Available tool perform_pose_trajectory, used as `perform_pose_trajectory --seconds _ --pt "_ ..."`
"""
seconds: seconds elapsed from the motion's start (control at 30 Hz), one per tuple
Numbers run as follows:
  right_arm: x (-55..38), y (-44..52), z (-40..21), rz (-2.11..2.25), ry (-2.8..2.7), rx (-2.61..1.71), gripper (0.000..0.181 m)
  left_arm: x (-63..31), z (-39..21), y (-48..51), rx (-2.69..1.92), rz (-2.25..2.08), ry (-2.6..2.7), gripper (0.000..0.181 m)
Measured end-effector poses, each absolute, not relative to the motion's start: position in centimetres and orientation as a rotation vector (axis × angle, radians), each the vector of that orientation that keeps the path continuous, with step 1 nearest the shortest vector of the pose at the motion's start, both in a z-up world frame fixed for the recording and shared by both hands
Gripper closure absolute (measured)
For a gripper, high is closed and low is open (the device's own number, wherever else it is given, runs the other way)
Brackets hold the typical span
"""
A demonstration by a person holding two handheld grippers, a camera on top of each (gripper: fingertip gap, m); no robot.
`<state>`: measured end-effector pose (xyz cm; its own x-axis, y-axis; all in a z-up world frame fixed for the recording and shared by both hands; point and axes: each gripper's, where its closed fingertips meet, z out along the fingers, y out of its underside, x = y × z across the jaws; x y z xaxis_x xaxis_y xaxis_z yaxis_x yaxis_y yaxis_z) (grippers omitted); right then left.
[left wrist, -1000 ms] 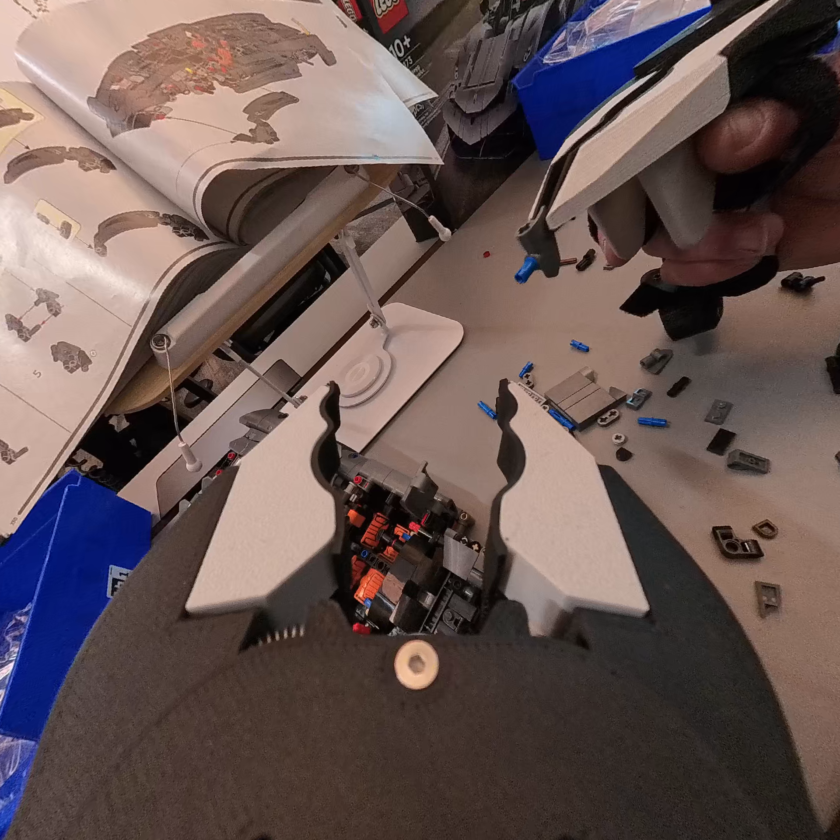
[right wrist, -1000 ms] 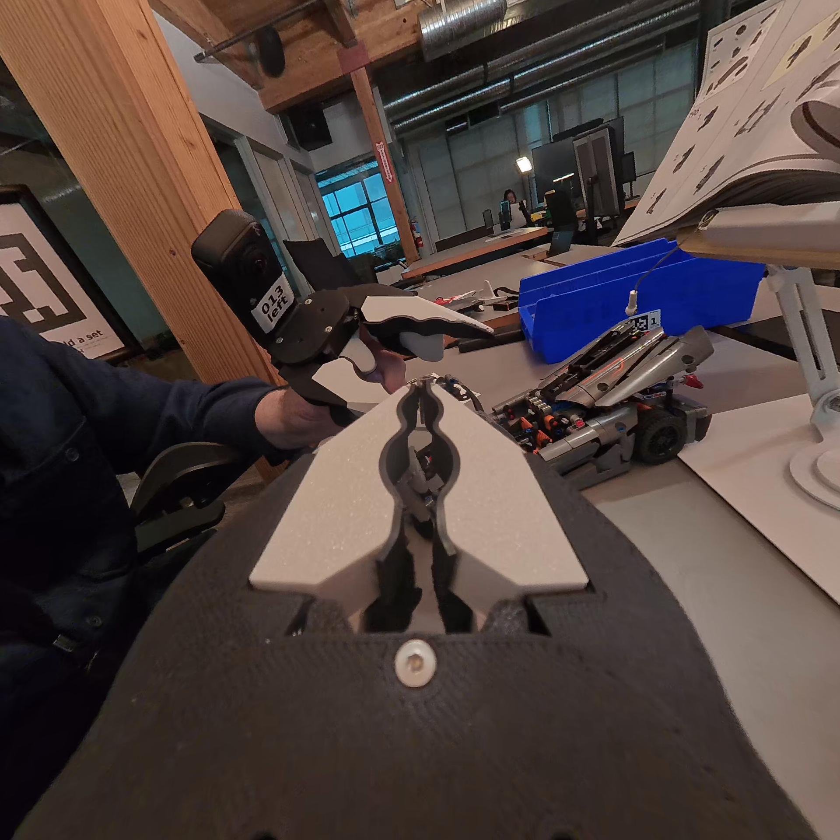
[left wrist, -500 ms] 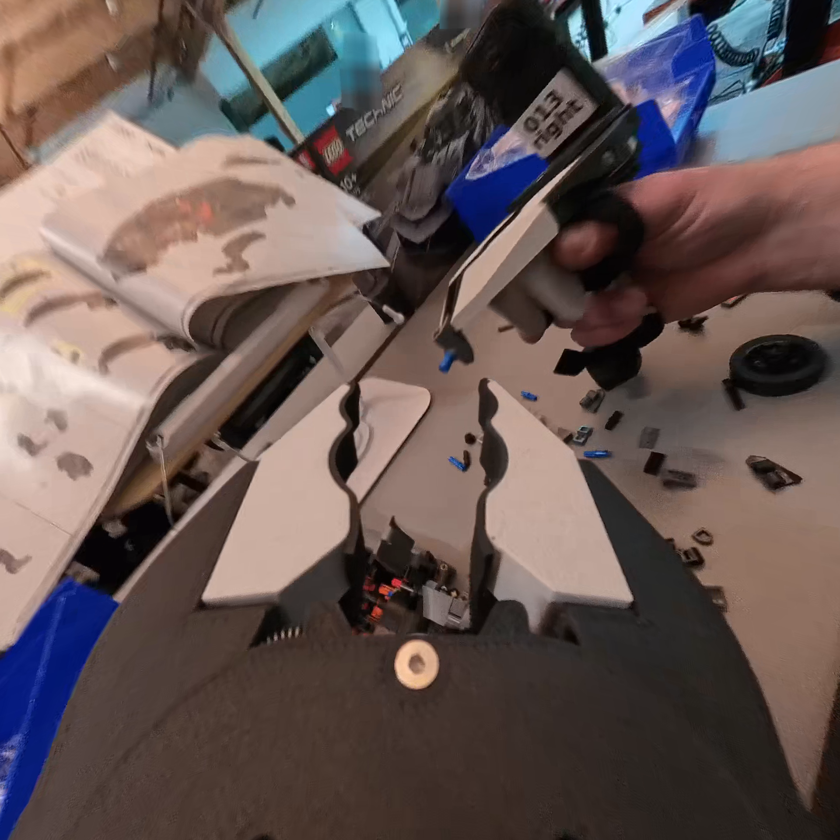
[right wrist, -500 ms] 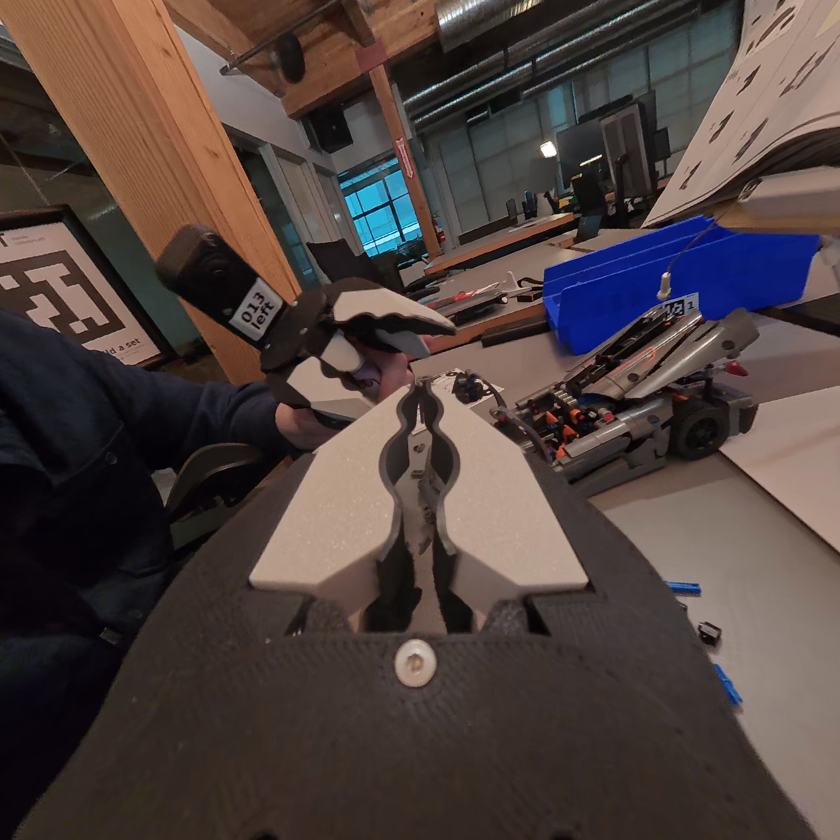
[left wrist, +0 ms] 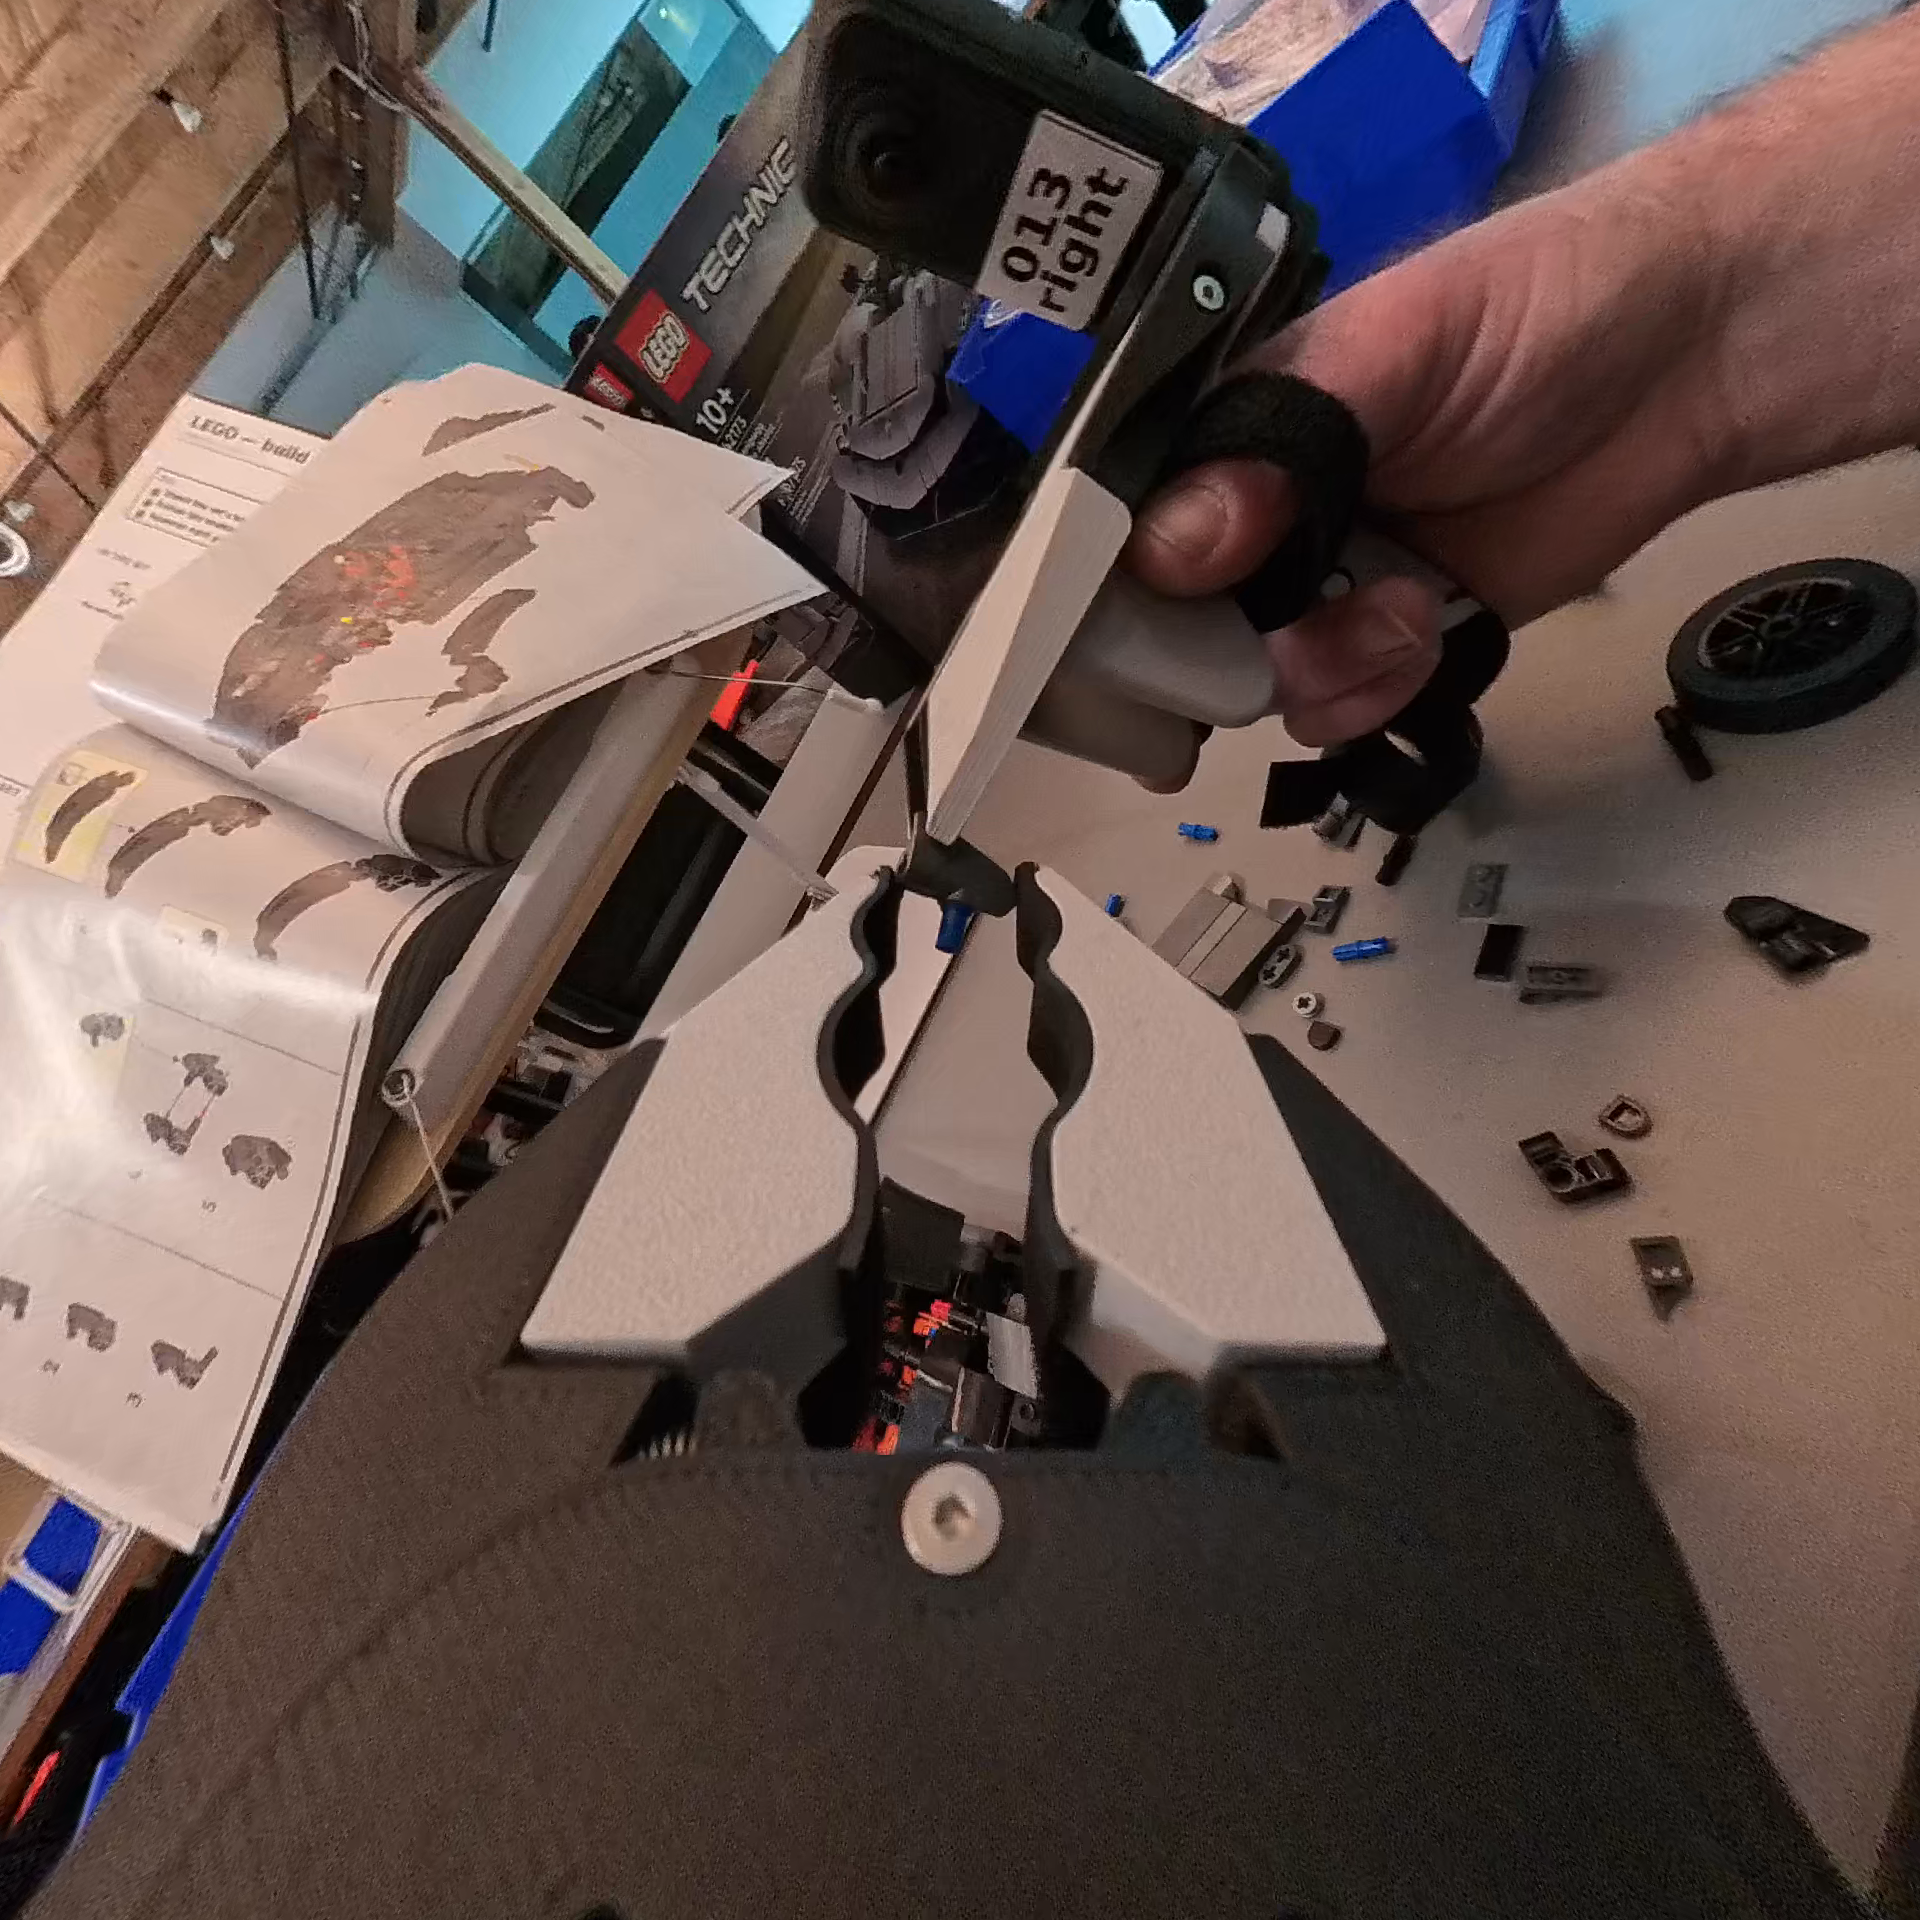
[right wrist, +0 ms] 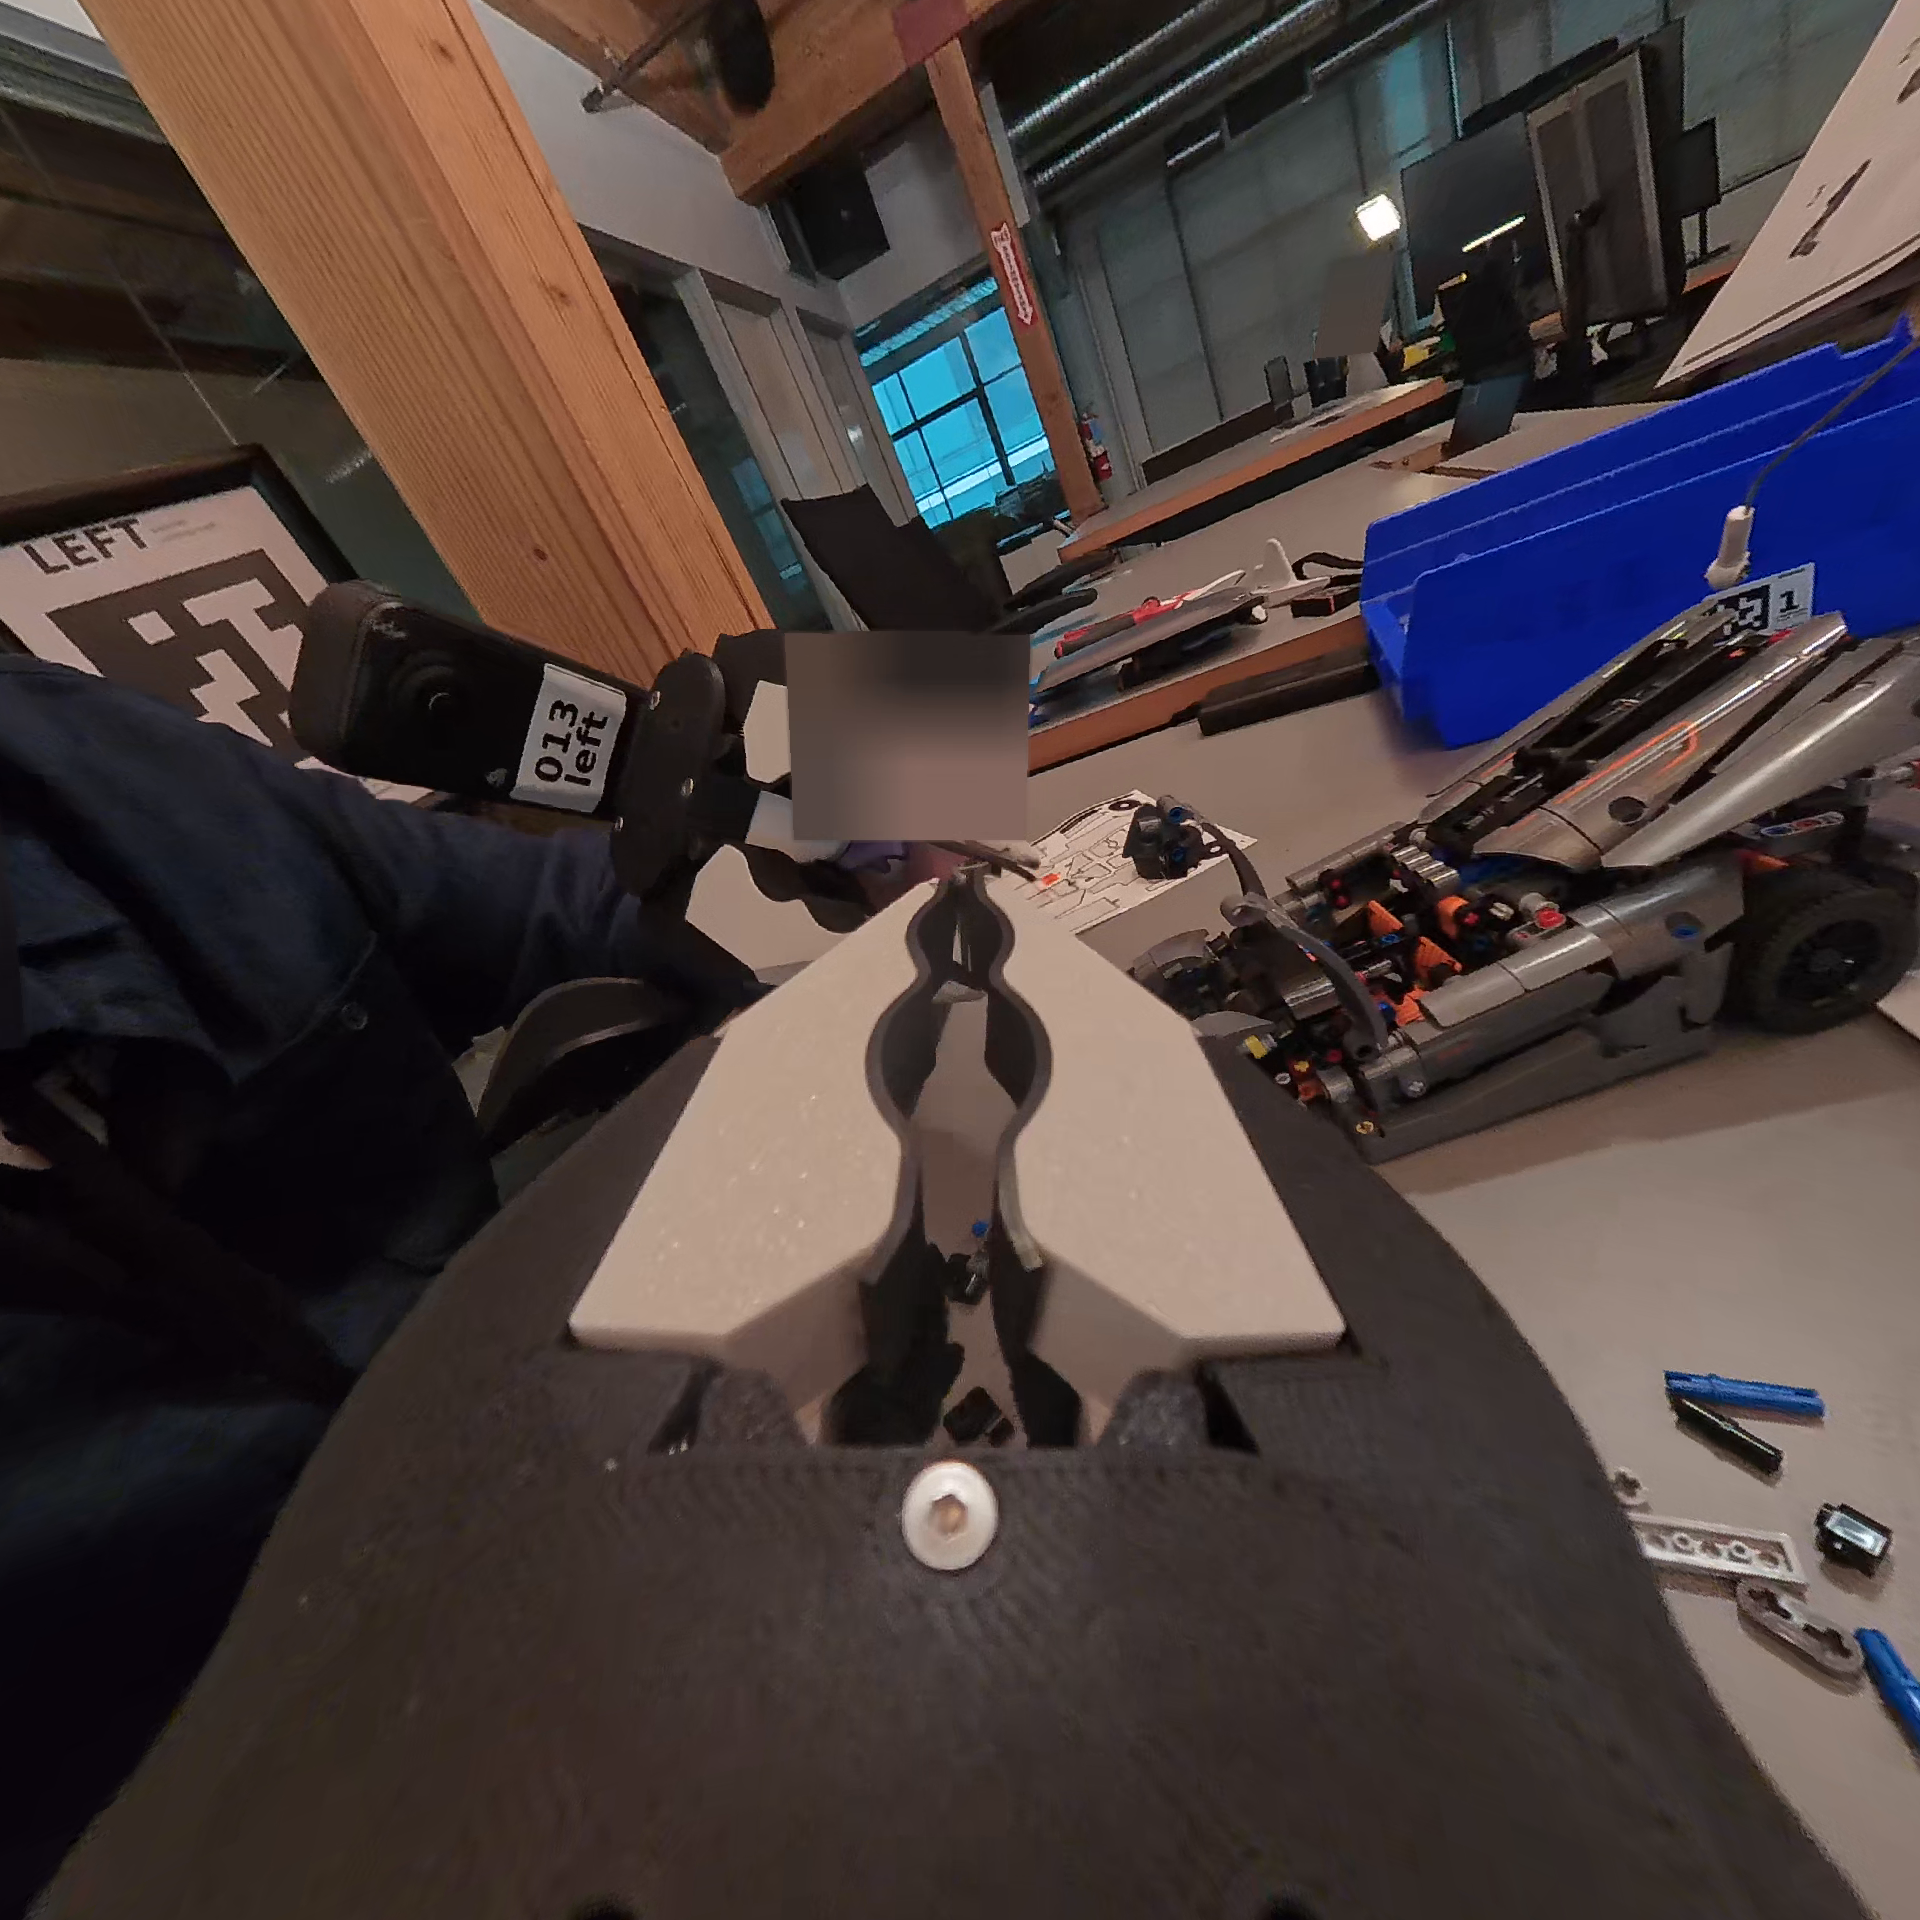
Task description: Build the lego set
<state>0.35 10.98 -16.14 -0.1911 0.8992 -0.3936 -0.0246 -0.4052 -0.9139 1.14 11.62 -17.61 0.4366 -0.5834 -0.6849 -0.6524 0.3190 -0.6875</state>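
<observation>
The right hand-held gripper (left wrist: 940, 868) pinches a small dark piece with a blue pin (left wrist: 951, 925). The left hand-held gripper (left wrist: 951, 883) is partly open, holding nothing.

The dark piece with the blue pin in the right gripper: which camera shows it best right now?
The left wrist view. There the dark piece with the blue pin hangs in plain sight at the right gripper tips, between the open left gripper fingers. The right wrist view shows only a dark sliver of it, pinched between its own shut fingers.
</observation>
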Motion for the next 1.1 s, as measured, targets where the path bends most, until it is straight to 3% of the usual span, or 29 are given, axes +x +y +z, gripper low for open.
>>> perform_pose_trajectory --seconds 0.07,0.17,0.43,0.53,0.67,0.9,1.1 --pt "0.2 11.3 -15.9 1.680 -1.025 -1.361 0.180 0.8 -17.1 11.8 -1.336 0.081 1.195 0.161" --pt "-0.1 11.3 -15.8 1.697 -0.990 -1.365 0.165 0.5 -16.2 11.8 -1.328 0.065 1.151 0.162" --pt "-0.1 11.2 -15.8 1.649 -1.010 -1.374 0.181 0.8 -16.1 11.7 -1.304 0.054 1.158 0.160" --pt "0.1 10.9 -16.3 1.508 -1.118 -1.384 0.181 1.1 -16.3 11.1 -1.303 -0.031 1.193 0.152" --pt "0.7 11.1 -16.5 1.353 -1.177 -1.396 0.181 1.0 -13.9 9.7 -1.294 -0.327 1.109 0.165" --pt "-0.1 10.9 -18.5 1.047 -1.347 -1.407 0.181 0.3 -16.6 11.0 -1.432 -0.371 1.156 0.166" --pt "-0.4 10.8 -19.4 0.920 -1.409 -1.404 0.181 0.8 -18.7 10.9 -1.471 -0.259 1.276 0.181"
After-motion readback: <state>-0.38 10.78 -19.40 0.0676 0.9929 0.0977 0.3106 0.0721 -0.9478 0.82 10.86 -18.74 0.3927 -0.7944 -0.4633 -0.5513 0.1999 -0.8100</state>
